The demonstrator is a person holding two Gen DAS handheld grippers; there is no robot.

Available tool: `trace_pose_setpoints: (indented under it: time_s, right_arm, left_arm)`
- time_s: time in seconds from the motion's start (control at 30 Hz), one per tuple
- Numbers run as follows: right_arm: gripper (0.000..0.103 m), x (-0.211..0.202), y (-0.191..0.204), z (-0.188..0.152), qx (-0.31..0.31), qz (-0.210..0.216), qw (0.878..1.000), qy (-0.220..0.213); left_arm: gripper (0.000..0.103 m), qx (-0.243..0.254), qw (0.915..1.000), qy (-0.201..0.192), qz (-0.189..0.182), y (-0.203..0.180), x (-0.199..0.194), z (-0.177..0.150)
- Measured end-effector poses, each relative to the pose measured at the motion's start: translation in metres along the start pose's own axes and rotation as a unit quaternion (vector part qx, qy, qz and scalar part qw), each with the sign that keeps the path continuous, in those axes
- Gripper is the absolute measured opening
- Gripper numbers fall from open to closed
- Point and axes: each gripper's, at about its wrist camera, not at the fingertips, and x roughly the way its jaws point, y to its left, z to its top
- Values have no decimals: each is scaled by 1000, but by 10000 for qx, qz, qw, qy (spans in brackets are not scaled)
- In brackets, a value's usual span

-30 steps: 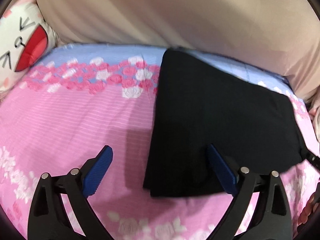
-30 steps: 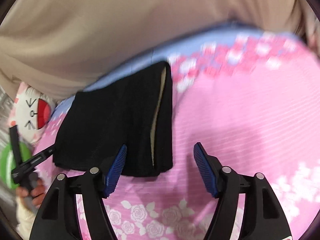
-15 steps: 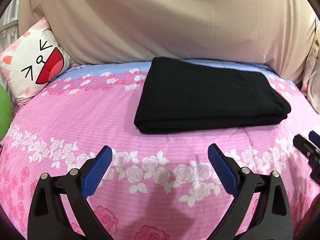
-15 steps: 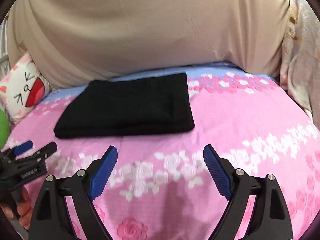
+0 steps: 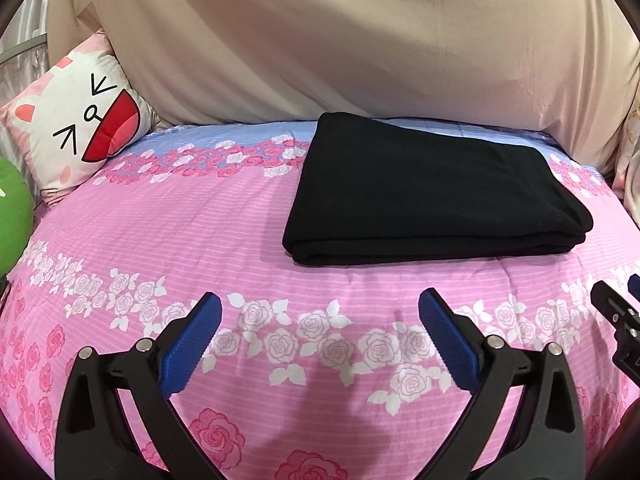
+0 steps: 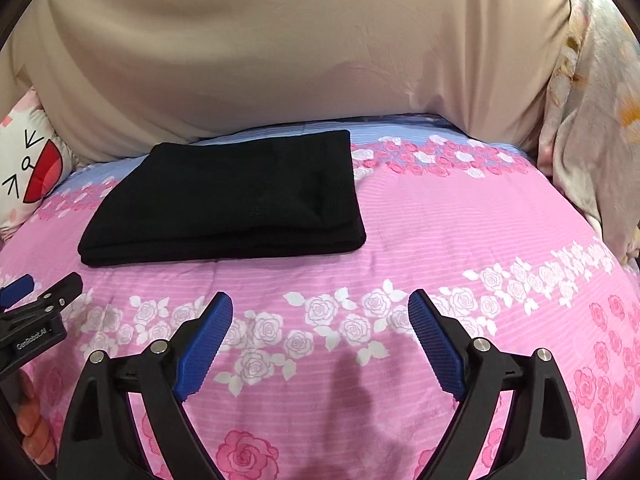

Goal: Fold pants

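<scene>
The black pants [image 5: 432,192] lie folded into a flat rectangular stack on the pink flowered bed cover, toward the back. They also show in the right wrist view [image 6: 236,200]. My left gripper [image 5: 320,308] is open and empty, held above the cover in front of the pants. My right gripper [image 6: 320,306] is open and empty too, in front of and to the right of the pants. Each gripper shows at the edge of the other's view: the right one [image 5: 618,312], the left one [image 6: 38,292].
The pink bed cover [image 5: 200,232] has rose bands. A beige sheet-covered backing [image 5: 320,48] rises behind. A white cat-face pillow [image 5: 76,124] and a green cushion [image 5: 12,208] sit at the left. A flowered cloth [image 6: 592,120] hangs at the right.
Both grippers have drawn back from the pants toward the front of the bed. One second ago they were right at the near edge of the folded pants.
</scene>
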Motion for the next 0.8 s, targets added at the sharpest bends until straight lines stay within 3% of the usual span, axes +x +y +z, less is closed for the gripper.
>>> trace_pose_setpoints:
  time_s: [0.8]
  right_arm:
    - [87,2,0,-1,-13,-23,10000,50]
  left_arm:
    - [97,3,10000,1,-4,0,1,0]
